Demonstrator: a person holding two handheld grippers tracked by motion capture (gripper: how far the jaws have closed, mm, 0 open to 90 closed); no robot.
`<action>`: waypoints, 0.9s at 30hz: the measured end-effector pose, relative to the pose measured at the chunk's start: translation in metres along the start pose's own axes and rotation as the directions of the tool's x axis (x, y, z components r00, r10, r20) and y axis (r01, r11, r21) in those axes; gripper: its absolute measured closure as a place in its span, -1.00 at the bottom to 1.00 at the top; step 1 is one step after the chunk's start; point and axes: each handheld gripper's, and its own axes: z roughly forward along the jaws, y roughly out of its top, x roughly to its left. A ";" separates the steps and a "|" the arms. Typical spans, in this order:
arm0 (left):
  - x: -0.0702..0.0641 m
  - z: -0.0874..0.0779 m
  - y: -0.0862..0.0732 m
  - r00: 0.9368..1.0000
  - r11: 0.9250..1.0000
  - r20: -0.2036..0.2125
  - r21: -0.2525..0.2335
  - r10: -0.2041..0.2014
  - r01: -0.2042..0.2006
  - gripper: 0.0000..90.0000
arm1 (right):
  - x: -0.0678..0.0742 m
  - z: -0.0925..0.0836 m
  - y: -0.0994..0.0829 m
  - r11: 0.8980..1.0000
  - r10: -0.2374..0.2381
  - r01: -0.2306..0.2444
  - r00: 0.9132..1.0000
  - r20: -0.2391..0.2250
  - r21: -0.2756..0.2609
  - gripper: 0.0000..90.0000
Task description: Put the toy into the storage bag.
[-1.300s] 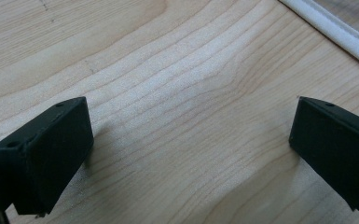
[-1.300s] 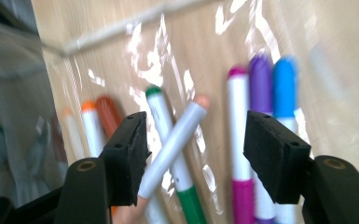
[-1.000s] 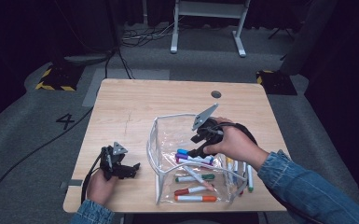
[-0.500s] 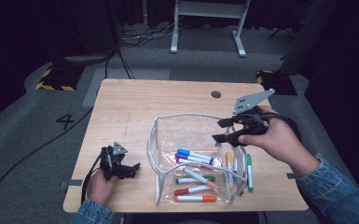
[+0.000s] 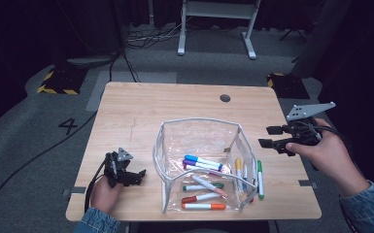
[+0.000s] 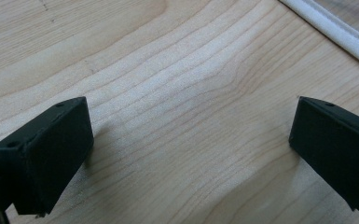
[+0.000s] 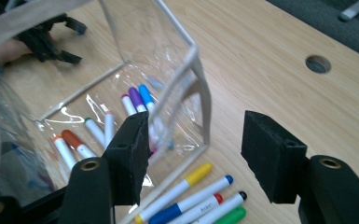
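A clear pouch (image 5: pixel 199 141) with white trim stands open on the wooden table (image 5: pixel 150 111). Several markers lie inside it, among them a blue one (image 5: pixel 201 161) and an orange one (image 5: pixel 204 206). More markers lie along its right side, a green one (image 5: pixel 260 179) outermost. My right gripper (image 5: pixel 268 137) hovers right of the pouch, open, with nothing between its jaws. In the right gripper view the right gripper (image 7: pixel 198 140) faces the pouch's corner (image 7: pixel 200 93), and loose markers (image 7: pixel 182 189) lie below. My left gripper (image 5: pixel 140 176) rests on the table left of the pouch. The left gripper (image 6: pixel 191 126) is open over bare wood.
A round hole (image 5: pixel 225 98) sits in the tabletop at the back right. The pouch's white trim (image 6: pixel 331 28) runs close to the left gripper. A white stand (image 5: pixel 213 29) and cables lie on the floor behind the table. The right hand is near the table's right edge.
The right gripper has moved from above the pouch's right wall to the right and slightly up, out to the table's right side. The left gripper has stayed put.
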 end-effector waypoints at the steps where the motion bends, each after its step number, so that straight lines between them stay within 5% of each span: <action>1: 0.000 0.000 0.000 1.000 1.000 0.000 0.002 0.001 -0.001 -1.00 | -0.003 0.001 -0.004 1.000 0.011 -0.011 1.000 0.008 0.003 -0.06; 9: 0.000 -0.001 0.000 1.000 1.000 -0.003 0.005 -0.005 0.005 -1.00 | -0.021 0.014 -0.035 0.996 0.076 -0.078 0.995 0.057 0.039 -0.06; 18: 0.001 -0.001 0.000 1.000 1.000 -0.005 0.006 -0.010 0.010 -1.00 | -0.030 0.048 -0.073 0.986 0.136 -0.143 0.987 0.083 0.085 -0.06; 27: 0.001 -0.001 0.000 1.000 1.000 -0.005 0.006 -0.010 0.010 -1.00 | -0.032 0.089 -0.121 0.965 0.199 -0.208 0.977 0.075 0.157 -0.01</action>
